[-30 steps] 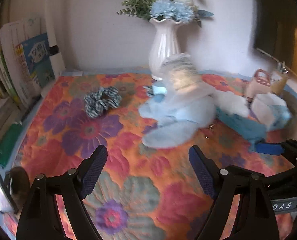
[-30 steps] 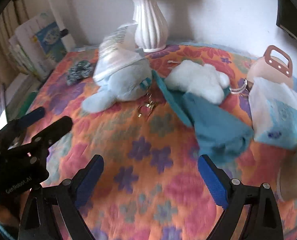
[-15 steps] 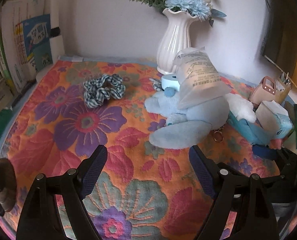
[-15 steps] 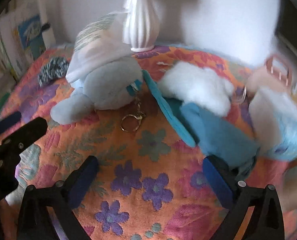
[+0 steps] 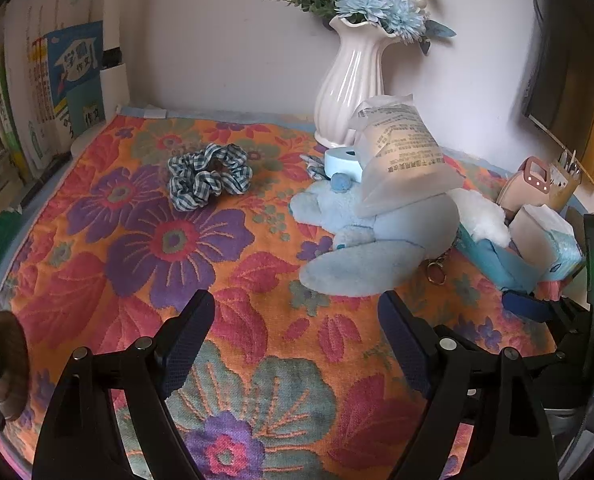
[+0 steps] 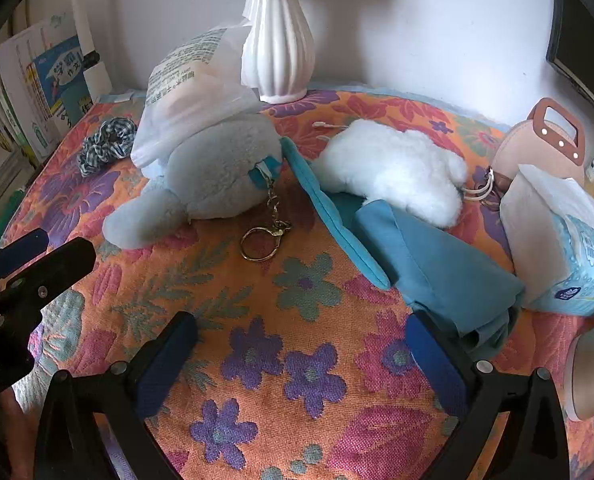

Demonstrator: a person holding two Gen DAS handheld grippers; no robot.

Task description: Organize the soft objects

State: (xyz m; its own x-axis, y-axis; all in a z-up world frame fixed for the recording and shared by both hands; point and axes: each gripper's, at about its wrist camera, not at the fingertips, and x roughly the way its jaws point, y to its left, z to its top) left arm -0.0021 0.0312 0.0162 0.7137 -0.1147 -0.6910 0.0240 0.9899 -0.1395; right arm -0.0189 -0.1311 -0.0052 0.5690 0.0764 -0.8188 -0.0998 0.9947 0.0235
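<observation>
Flowered woven cloth (image 6: 297,360) under fuzzy blue plush (image 6: 217,176), each hand-held gripper (image 5: 293,340) (image 6: 301,356) spread, empty.

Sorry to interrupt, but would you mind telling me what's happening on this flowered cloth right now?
A person holds a two-finger gripper in each hand over the flowered cloth, tidying soft things. Neither holds anything: the left gripper is open, and the right gripper has just been opening, with nothing between its jaws. Ahead lie a blue plush toy with a plastic packet on it, a white plush, a folded teal cloth and a checked scrunchie.
</observation>
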